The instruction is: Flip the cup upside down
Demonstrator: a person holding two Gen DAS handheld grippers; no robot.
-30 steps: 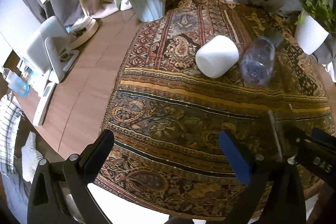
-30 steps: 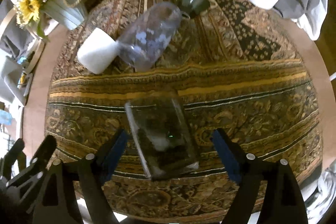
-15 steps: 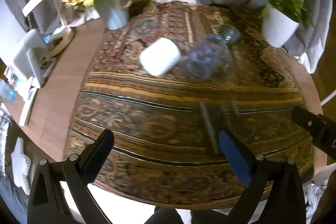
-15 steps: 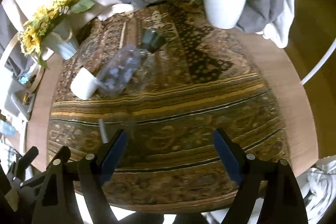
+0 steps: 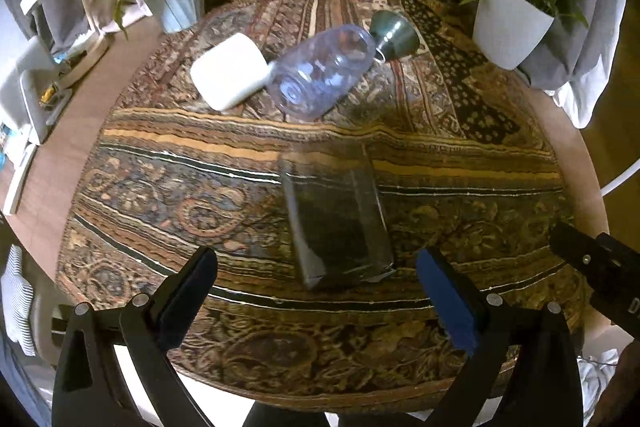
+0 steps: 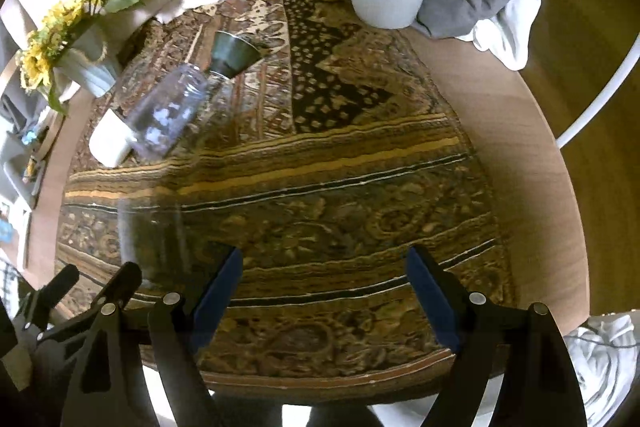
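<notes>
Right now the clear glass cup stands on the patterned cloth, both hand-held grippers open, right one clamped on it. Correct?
One error: the right hand-held gripper holds nothing. In the right wrist view its open jaws frame only the patterned cloth; the clear glass cup stands apart to their left. The left hand-held gripper is open too.

A clear glass cup (image 5: 336,215) stands on the patterned cloth (image 5: 460,211), between and just beyond the left gripper's (image 5: 316,301) spread fingers.
</notes>
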